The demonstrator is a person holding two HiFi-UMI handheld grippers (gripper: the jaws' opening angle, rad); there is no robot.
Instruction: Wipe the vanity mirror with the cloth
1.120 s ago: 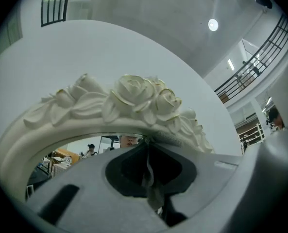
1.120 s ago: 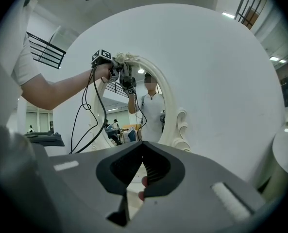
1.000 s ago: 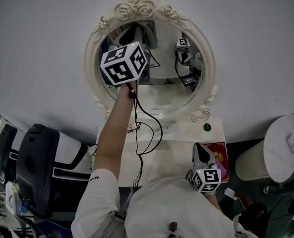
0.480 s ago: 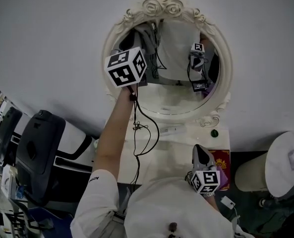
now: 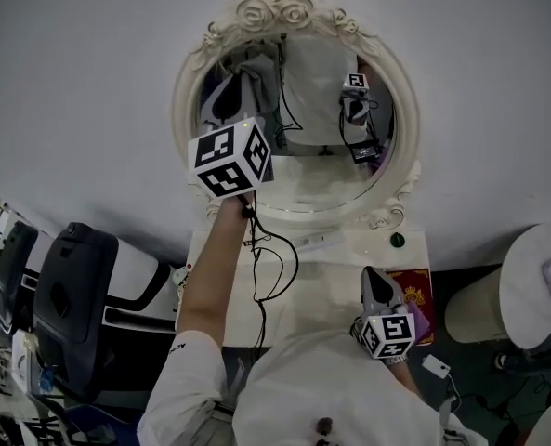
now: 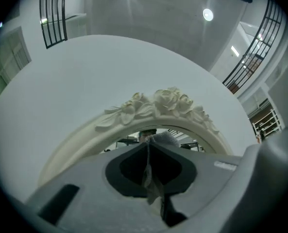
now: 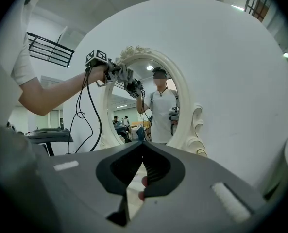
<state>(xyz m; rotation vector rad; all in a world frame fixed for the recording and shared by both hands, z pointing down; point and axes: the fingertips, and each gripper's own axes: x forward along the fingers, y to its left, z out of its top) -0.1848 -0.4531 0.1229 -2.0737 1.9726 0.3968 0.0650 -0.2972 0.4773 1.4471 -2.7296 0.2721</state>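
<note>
The oval vanity mirror (image 5: 303, 147) in a white rose-topped frame (image 6: 158, 103) hangs on the white wall. My left gripper (image 5: 245, 163) is up at the lower left of the glass, its marker cube covering the jaws in the head view. In the left gripper view the jaws of this gripper (image 6: 147, 142) are shut on a grey cloth (image 6: 152, 181), which pokes out toward the glass. The right gripper view shows that cloth (image 7: 123, 74) pressed at the mirror (image 7: 141, 101). My right gripper (image 5: 379, 291) is held low over the table, shut (image 7: 143, 142) with nothing in it.
A white vanity table (image 5: 340, 249) below the mirror carries a green knob (image 5: 398, 240) and a red booklet (image 5: 413, 297). A black cable (image 5: 273, 258) hangs from the left gripper. A black machine (image 5: 71, 291) stands at left, a white bin (image 5: 535, 291) at right.
My left gripper has slid with the cloth down and to the left over the glass, from the upper left to the lower left. The right gripper has stayed put.
</note>
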